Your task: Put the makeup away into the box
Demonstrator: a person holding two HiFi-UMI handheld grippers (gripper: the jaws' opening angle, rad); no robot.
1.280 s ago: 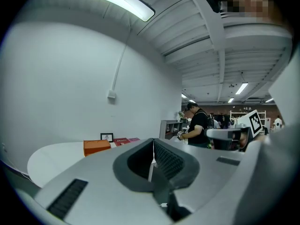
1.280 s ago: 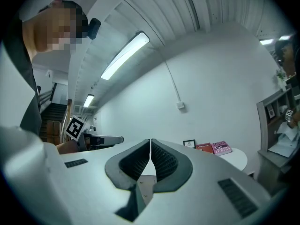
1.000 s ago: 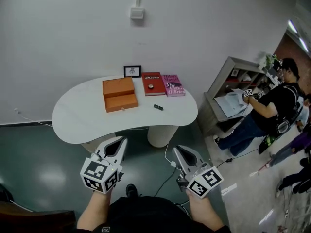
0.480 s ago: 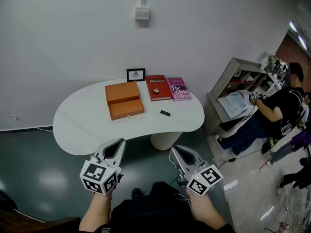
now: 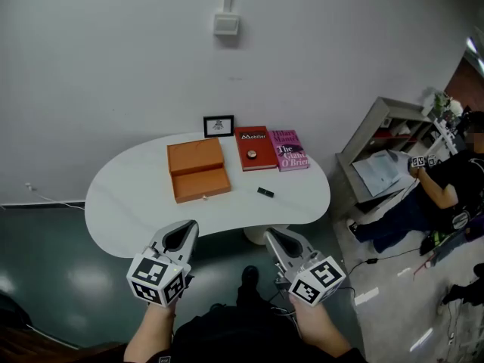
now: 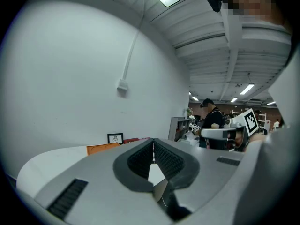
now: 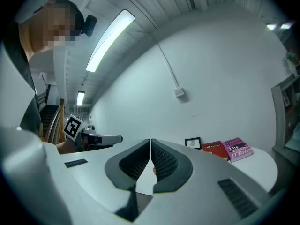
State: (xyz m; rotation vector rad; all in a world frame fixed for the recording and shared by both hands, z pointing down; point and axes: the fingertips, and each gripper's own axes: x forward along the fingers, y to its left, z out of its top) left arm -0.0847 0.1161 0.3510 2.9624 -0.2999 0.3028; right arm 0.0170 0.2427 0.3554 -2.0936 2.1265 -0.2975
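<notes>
Head view, left to right. Left gripper [image 5: 189,227]: jaws pressed together on nothing, held short of the front edge of the white rounded desk [image 5: 125,210]. Orange rectangular box [image 5: 198,170]: mid-desk, toward the back edge. Small black-framed picture [image 5: 218,125]: at the back edge. Red hardcover book [image 5: 255,147]: beside the box. Small black makeup item [image 5: 265,193]: alone near the front edge, outside the box. Right gripper [image 5: 271,235]: jaws together, empty, off the front edge. Pink book [image 5: 290,150]: against the red one.
</notes>
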